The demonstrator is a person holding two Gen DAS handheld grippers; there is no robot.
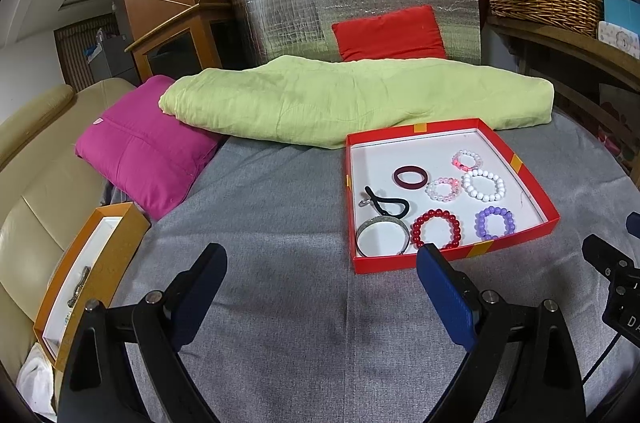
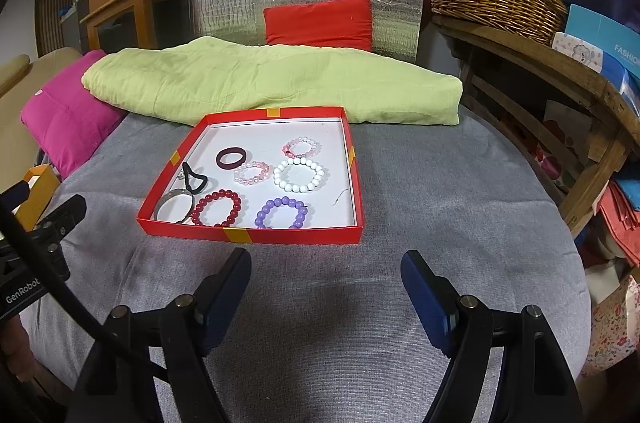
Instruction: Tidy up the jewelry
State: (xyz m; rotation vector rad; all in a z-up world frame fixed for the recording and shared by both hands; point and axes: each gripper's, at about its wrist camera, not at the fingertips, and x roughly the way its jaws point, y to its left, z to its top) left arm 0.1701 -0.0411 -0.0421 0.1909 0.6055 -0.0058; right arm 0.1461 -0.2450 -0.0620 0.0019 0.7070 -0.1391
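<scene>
Grey bedspread [image 2: 400, 183] beneath both grippers, left [image 1: 322, 273] and right [image 2: 326, 281], angled downward, fingers spread wide, empty.

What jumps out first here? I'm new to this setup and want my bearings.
A shallow red tray sits mid-way across the grey cover, holding bracelets: red beads, purple beads and white beads nearest. Behind it lies a lime-green quilt. Both grippers, left and right, hover open and empty.

Grey bed cover [image 2: 400, 207] carries red tray [image 2: 280, 237], green quilt [image 2: 280, 79], pink cushion [image 2: 64, 111].
</scene>
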